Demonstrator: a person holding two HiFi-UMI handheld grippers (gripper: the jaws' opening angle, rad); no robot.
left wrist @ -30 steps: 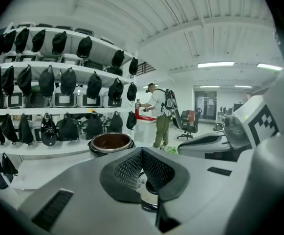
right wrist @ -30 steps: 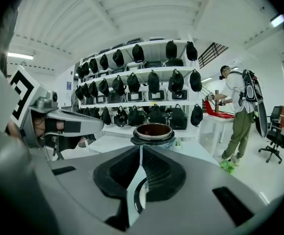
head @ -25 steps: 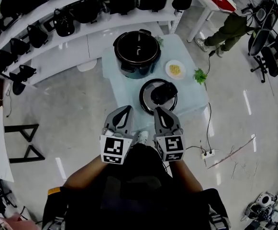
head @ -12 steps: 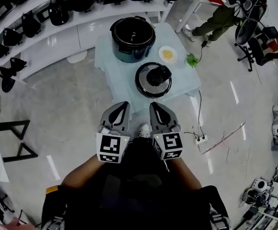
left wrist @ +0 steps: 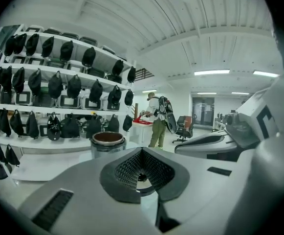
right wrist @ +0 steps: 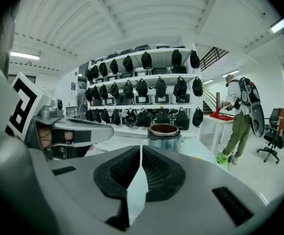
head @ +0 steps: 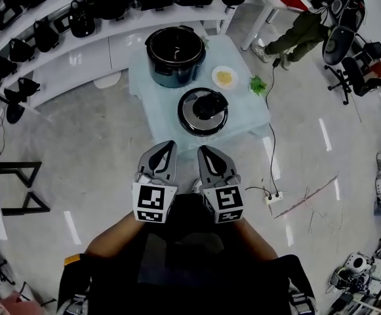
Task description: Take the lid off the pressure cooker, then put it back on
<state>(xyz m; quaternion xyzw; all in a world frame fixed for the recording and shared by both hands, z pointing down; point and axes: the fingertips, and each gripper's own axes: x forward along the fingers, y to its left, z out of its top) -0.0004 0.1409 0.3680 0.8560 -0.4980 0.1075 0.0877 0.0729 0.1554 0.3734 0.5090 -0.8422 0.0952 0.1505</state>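
Now, lid: lies handle-up on the table, near its front edge and apart from the pot. It is off, so I judge that refitting it is your next step.
Pressure cooker: stands open at the table's far side, just behind the lid, its mouth bare to receive it.
Left gripper: jaws together, nothing in them; held short of the table, beside its twin.
Right gripper: jaws closed, empty; likewise short of the lid.
Plate: right of the cooker, holding yellow food, with a green sprig nearer the right edge. Keep your swing off both.
Room: bare floor lies between you and the table. The shelves stand behind the cooker, and a power strip lies on the floor to your right.
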